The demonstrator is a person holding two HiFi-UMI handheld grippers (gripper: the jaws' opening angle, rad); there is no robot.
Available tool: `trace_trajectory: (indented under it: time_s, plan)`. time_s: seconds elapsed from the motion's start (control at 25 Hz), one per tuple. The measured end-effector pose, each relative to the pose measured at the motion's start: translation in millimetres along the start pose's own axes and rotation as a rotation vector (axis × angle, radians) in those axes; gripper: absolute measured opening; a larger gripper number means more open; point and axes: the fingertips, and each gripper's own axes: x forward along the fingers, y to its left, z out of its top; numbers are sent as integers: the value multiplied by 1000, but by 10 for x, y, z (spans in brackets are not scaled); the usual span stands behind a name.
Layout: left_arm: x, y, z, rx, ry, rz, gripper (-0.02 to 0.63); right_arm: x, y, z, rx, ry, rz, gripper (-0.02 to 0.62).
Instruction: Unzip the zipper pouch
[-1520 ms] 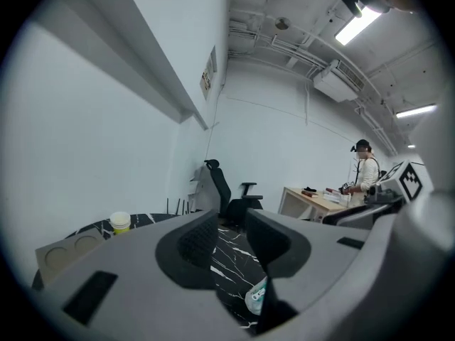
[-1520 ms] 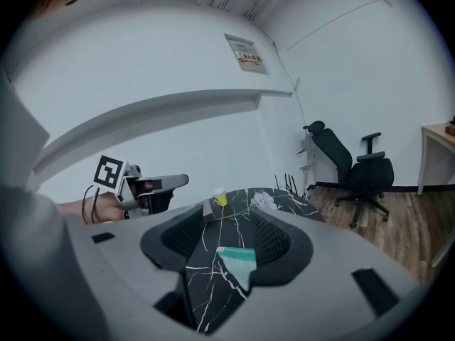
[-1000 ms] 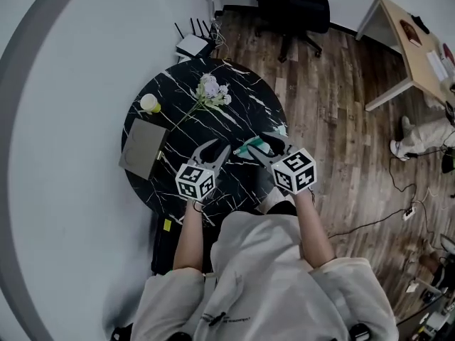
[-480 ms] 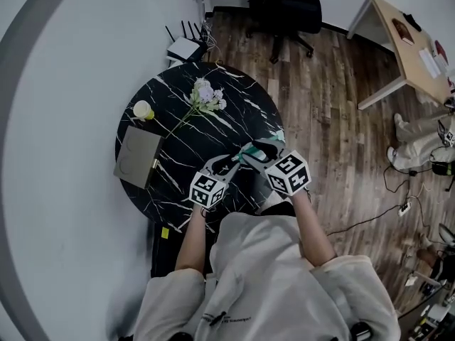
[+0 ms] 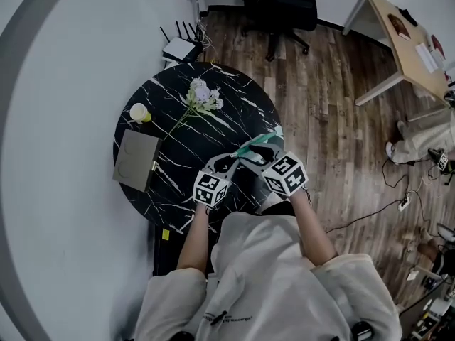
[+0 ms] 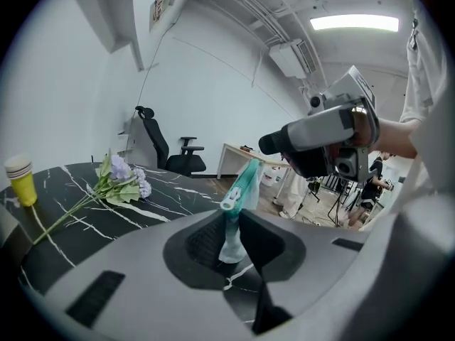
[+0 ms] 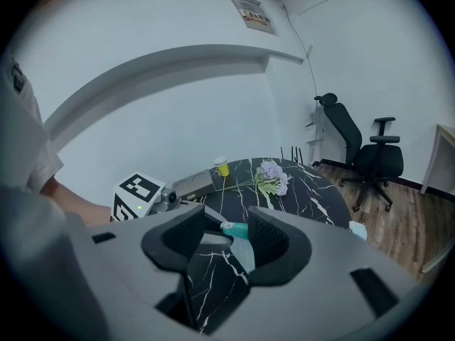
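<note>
On a black marble table (image 5: 170, 130) in a white-walled office, the pouch (image 6: 244, 185) is being held at the near edge: the left gripper (image 6: 231, 241) jaws, just closing, are clamping one end; the right gripper (image 7: 229, 236) jaws are standing apart around it. The zip (image 6: 229, 203) is looking shut, unzipping yet to begin.

This looks like an office room. 1 black office chair on wheels (image 5: 284, 9) stands on the brown wooden plank floor (image 5: 334, 119), near a light wooden desk (image 5: 398, 38) with small things on it. The plain white wall (image 5: 64, 84) is bare. A long bright strip light (image 6: 353, 23) and a white air unit (image 6: 288, 57) sit up on the ceiling. A flat white router box (image 5: 175, 47) lies on the floor
</note>
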Motion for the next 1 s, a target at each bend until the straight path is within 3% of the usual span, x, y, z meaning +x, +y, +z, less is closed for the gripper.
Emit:
trace_trajectory:
  time_s: [0.12,0.4,0.68,1.0]
  plan:
    - [2,-55,79,17,-17,-4,55,-1,24,-27,-7,5,-1,193]
    - [-1,-293,197,155,15,43,37,-81,114,-109,-20,6,7,182]
    - [-84,-568,319,388,94,170,32,-276,225,-226,-33,7,-9,161]
    - [-181,-962,283,617,180,293,31,-580,347,-451,44,-12,-17,135]
